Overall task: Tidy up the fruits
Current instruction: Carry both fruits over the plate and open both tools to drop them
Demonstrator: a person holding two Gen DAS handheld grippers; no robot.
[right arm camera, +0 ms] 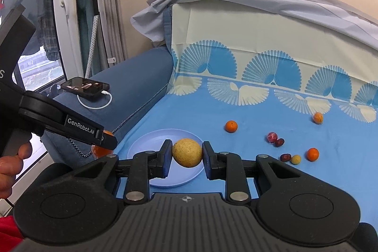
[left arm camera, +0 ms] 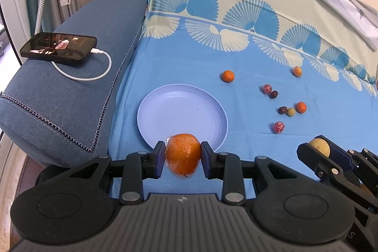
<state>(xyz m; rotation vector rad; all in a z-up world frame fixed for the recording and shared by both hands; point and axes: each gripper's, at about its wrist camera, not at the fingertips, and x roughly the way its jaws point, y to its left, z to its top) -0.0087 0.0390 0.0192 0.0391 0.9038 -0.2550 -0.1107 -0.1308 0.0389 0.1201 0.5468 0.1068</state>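
Two grippers, both loaded. Biggest thing is the blue patterned sheet (left arm camera: 179, 67) filling most of the frame, with the lilac plate (left arm camera: 182, 115) at lower centre. Left gripper (left arm camera: 182, 155) is clamped on a plastic-wrapped orange (left arm camera: 182, 152), long axis running up-down in frame, hanging over the plate's near rim. Right gripper (right arm camera: 186, 155) is pinched on a round yellowish fruit (right arm camera: 187, 152), no clear long axis, also above the plate. Small loose fruits (left arm camera: 300, 107) sit scattered mid-right.
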